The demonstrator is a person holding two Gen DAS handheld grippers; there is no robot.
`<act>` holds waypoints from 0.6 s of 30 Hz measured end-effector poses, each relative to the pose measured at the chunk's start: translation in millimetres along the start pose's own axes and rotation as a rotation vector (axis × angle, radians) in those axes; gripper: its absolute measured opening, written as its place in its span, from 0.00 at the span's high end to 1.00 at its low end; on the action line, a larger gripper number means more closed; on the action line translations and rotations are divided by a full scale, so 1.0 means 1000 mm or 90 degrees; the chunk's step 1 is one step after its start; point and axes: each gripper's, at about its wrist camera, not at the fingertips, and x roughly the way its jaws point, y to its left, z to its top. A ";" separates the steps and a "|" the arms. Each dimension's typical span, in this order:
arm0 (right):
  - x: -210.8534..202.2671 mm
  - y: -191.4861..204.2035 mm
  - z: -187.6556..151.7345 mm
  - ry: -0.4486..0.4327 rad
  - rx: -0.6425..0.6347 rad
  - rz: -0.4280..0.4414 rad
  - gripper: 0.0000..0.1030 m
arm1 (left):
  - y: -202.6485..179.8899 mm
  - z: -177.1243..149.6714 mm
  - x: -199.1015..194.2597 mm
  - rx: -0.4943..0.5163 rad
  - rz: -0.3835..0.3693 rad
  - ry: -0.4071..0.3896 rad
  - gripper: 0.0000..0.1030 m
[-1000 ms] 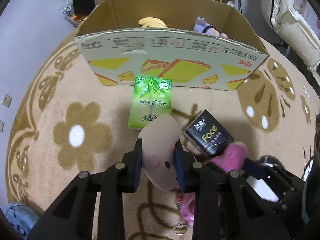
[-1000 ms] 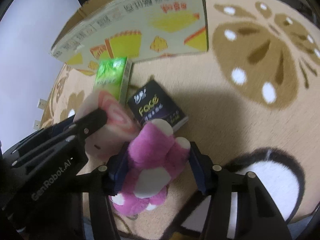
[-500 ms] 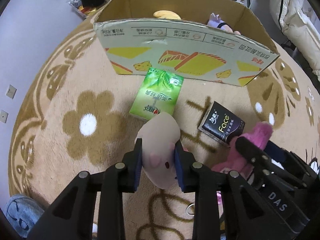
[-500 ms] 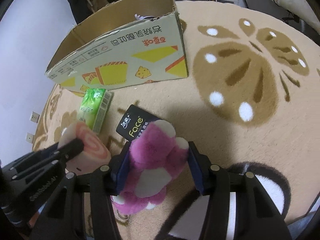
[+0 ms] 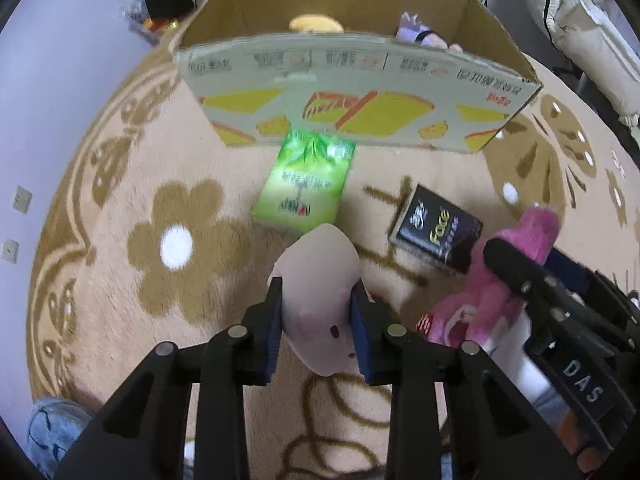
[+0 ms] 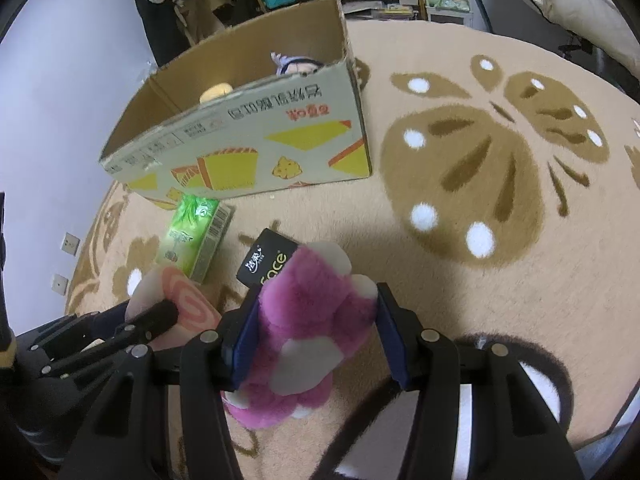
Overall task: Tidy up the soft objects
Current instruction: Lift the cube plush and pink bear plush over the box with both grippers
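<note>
A pale pink plush [image 5: 320,292] is pinched between the pressed-in fingers of the left gripper [image 5: 318,308] and is held above the rug [image 5: 120,208]. A magenta plush bear [image 6: 308,320] is clamped between the fingers of the right gripper [image 6: 316,328], also off the rug; in the left wrist view the same bear [image 5: 500,280] is seen to the right of the pale plush. Everything else is placed relative to the open cardboard box [image 5: 360,96]. A green tissue pack [image 5: 306,182] lies flat on the rug just in front of the box's printed front wall. A black tissue pack [image 5: 436,232] lies nearer the grippers, in front of the box and to the right of the green pack. Inside the box, a yellow soft toy [image 5: 314,24] and a purple-and-white soft toy [image 5: 420,34] are partly seen over the front wall.
</note>
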 end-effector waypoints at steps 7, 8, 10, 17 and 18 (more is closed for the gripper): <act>-0.018 0.007 0.007 -0.056 -0.024 0.007 0.45 | 0.024 0.002 -0.009 -0.049 0.025 -0.015 0.72; -0.020 0.008 0.009 -0.061 -0.025 0.008 0.45 | 0.026 0.003 -0.012 -0.052 0.031 -0.020 0.72; -0.023 0.012 0.011 -0.072 -0.027 0.011 0.45 | 0.030 0.004 -0.017 -0.058 0.041 -0.031 0.73; -0.043 0.020 0.022 -0.129 -0.036 0.039 0.45 | 0.041 0.010 -0.040 -0.084 0.047 -0.073 0.73; -0.046 0.020 0.024 -0.137 -0.037 0.040 0.45 | 0.044 0.012 -0.041 -0.091 0.044 -0.074 0.73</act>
